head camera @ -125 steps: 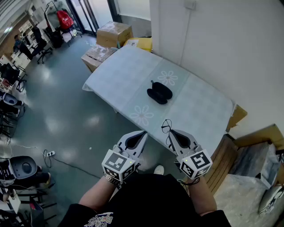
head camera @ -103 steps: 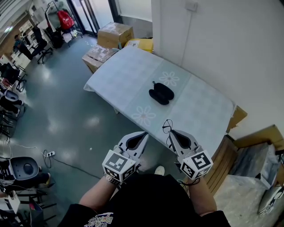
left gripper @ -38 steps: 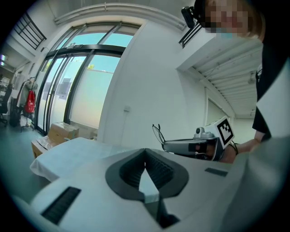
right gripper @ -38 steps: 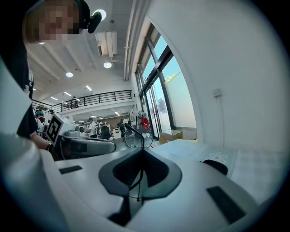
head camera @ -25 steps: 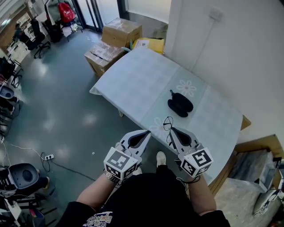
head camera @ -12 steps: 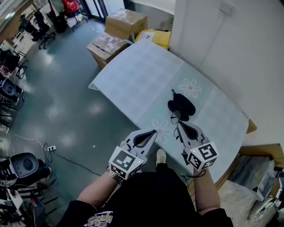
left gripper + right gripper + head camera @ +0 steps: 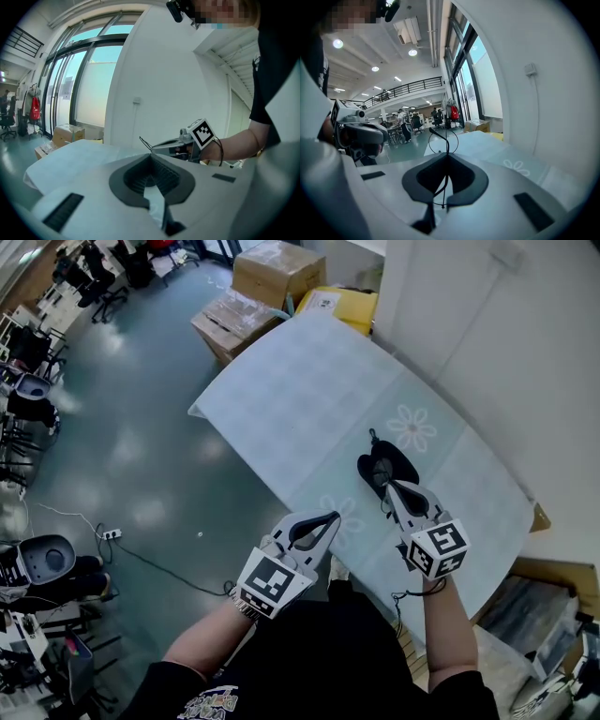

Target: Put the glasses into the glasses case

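Glasses (image 7: 446,140) are pinched in the right gripper's (image 7: 392,486) jaws at centre right, over the black glasses case (image 7: 373,468) on the table (image 7: 300,381). Lower centre, the left gripper's (image 7: 328,517) jaws are pressed together.

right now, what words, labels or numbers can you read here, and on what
None can be read.
The shirt print: cut off, unreadable.
The label on the yellow box: too small.
The left gripper and right gripper carry square marker patterns, no letters.

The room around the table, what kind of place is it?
Probably a big office or workshop: office chairs stand on the shiny floor, cardboard boxes sit beside the table, and a railed balcony runs overhead.
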`<state>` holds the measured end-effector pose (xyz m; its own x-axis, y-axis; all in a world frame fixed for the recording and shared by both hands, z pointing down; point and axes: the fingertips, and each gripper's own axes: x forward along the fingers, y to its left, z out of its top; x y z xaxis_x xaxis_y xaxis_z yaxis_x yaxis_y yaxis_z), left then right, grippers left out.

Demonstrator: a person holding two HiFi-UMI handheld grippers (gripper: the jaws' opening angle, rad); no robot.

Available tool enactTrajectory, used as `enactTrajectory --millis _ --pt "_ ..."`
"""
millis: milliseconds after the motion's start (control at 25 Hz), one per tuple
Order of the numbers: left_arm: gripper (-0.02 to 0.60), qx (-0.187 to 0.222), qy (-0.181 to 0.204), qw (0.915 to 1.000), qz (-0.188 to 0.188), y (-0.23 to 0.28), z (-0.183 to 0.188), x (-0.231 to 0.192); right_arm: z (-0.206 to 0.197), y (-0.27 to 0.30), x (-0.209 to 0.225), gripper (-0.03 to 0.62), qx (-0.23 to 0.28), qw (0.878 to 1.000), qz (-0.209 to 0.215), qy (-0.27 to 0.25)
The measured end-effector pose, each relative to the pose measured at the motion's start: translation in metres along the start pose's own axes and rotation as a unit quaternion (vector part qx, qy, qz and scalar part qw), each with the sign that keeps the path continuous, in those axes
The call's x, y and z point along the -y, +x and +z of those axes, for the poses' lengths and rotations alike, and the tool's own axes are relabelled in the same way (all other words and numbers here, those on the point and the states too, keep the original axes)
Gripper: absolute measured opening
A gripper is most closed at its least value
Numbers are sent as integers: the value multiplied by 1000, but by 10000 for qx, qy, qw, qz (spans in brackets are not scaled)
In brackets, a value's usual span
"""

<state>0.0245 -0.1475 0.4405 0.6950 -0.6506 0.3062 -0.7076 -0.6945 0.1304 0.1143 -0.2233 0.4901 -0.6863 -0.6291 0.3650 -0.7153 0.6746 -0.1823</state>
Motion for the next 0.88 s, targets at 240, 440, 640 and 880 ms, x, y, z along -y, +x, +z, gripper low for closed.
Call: enactTrajectory --millis 240,440,640,880 --pt "28 -147 -53 9999 57 15 -8 1 -18 21 35 26 -401 9989 95 -227" --pt "28 -193 -142 9995 195 19 -13 -2 -43 38 54 26 -878 9946 215 -516" --pt "28 -237 -250 9987 368 20 -18 -8 -72 57 72 26 -1435 9869 273 -687" --pt "28 -300 -371 9973 557 13 -26 -16 -108 77 79 26 -2051 9747 277 -838"
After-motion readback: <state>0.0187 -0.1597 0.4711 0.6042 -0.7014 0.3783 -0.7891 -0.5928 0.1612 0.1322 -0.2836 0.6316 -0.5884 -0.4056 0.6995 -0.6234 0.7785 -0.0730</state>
